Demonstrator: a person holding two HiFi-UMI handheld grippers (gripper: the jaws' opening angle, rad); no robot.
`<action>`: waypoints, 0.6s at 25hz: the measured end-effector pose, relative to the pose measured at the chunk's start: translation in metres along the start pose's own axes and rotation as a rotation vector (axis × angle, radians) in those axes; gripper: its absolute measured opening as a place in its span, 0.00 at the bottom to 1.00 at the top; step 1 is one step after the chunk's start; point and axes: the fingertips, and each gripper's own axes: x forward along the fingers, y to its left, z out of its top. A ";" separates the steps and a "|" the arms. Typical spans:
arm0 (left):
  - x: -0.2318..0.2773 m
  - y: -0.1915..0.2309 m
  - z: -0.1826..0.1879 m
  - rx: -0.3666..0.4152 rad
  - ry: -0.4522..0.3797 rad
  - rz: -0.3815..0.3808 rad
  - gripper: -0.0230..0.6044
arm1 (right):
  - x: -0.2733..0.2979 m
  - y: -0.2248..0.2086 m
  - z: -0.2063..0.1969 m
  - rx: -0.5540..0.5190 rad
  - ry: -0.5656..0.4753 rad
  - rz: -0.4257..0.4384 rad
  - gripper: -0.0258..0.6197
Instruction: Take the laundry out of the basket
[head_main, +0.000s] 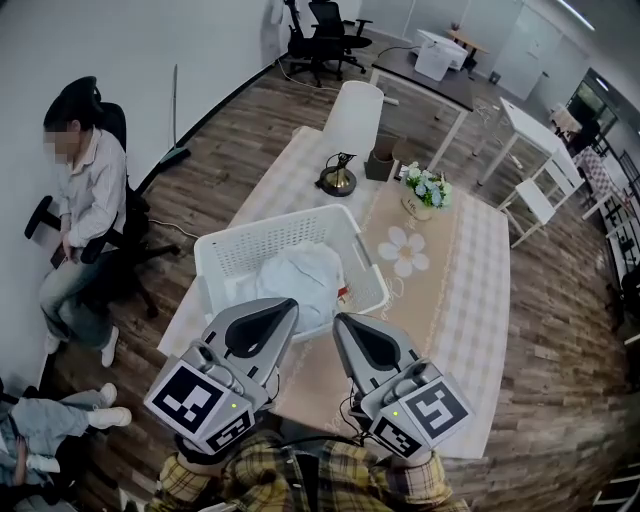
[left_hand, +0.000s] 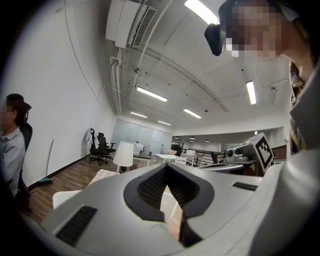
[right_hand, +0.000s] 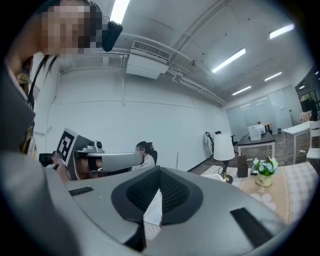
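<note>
White plastic basket (head_main: 212, 262) sits on the worktop (head_main: 480, 290), toward its left edge, with the pale laundry (head_main: 300, 280) heaped inside. My left gripper (head_main: 288, 308) and right gripper (head_main: 340, 322) are held side by side close to my body, pointing roughly level and forward. Both sets of jaws are fully closed with nothing between them. From the head view, the left tip overlaps the basket's near rim and the right tip is just beside its near right corner. Worktop right of the basket is mostly open, carrying only a flower-shaped mat (head_main: 405, 250). Lamp (head_main: 350, 125) and flower pot (head_main: 425, 195) stand beyond the basket. Seated person (head_main: 85, 200) is at the left wall, well apart.
</note>
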 end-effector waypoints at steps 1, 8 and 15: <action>0.004 0.001 0.001 0.001 -0.001 0.004 0.05 | 0.001 -0.005 0.001 0.000 -0.002 0.002 0.03; 0.028 0.000 -0.002 0.000 0.018 0.001 0.05 | 0.000 -0.029 0.008 0.002 -0.006 -0.001 0.03; 0.037 0.016 0.000 0.002 0.041 -0.014 0.05 | 0.013 -0.037 0.008 0.017 -0.005 -0.021 0.03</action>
